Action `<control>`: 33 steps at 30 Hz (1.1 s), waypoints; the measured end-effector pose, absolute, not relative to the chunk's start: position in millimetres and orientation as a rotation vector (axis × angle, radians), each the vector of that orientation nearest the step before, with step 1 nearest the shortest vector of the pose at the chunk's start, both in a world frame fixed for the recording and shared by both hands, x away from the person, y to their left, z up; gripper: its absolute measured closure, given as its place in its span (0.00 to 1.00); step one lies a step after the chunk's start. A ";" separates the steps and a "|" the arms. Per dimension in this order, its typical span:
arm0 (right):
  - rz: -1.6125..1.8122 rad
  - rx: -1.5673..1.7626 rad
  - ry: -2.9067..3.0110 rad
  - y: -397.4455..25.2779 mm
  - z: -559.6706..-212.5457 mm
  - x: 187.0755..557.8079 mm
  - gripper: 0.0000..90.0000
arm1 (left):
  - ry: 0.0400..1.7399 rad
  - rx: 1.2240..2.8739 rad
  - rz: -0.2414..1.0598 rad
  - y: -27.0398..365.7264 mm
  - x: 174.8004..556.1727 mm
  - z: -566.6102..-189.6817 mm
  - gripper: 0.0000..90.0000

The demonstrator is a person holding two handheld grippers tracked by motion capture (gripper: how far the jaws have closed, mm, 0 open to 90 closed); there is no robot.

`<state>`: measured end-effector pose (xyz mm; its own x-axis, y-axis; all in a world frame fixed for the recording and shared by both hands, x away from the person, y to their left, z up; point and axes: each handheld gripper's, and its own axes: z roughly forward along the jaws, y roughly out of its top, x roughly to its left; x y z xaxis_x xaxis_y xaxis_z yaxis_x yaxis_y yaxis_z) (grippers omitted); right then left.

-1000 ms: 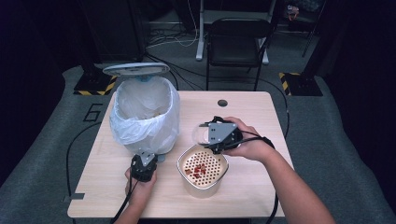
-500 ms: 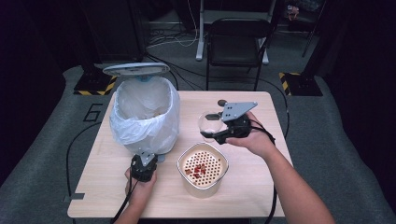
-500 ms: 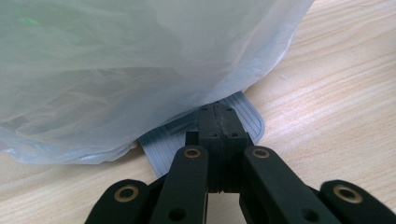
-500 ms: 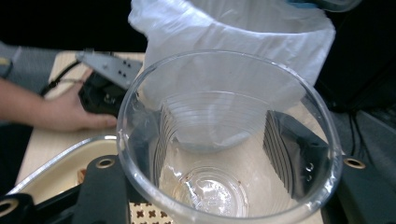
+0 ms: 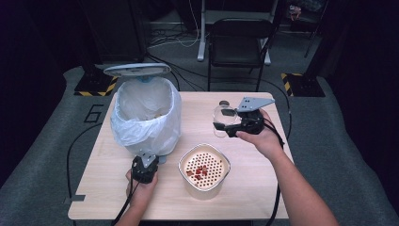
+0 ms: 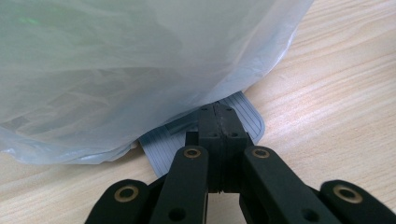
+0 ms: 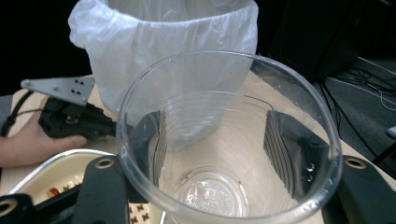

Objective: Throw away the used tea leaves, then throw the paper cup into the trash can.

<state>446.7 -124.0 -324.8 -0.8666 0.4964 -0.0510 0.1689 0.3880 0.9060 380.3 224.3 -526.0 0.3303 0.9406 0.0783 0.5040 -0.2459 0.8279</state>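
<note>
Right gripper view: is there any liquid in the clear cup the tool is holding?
No. The clear cup looks empty and dry down to its bottom, gripped from outside by the right tool.

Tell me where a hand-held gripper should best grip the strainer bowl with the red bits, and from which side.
Probably the rim of the strainer bowl, from above on its right side, one jaw inside and one outside. The rim is thin and open all round; the left hand-held gripper and the bin crowd its left.
</note>
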 end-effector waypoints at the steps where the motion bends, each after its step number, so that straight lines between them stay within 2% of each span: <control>1: 1.477 0.591 2.340 -122.3 -322.2 446.4 0.43 | 1.272 1.867 0.782 224.0 380.6 -526.8 1.00; 14: 1.493 0.595 2.367 -69.5 -278.3 438.8 0.44 | 1.280 1.866 0.765 224.0 380.3 -526.3 1.00; 21: 1.482 0.563 2.387 -38.4 -254.7 443.2 0.44 | 1.260 1.892 0.799 226.4 381.1 -525.0 1.00; 33: 1.470 0.554 2.397 8.2 -241.8 454.9 0.43 | 1.262 1.895 0.784 227.5 381.1 -524.4 1.00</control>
<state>454.9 8.2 -241.8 -0.8889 0.4568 -0.0334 0.1773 0.4105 0.8944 381.1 227.5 -524.4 0.3365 0.9369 0.0953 0.5011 -0.2638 0.8242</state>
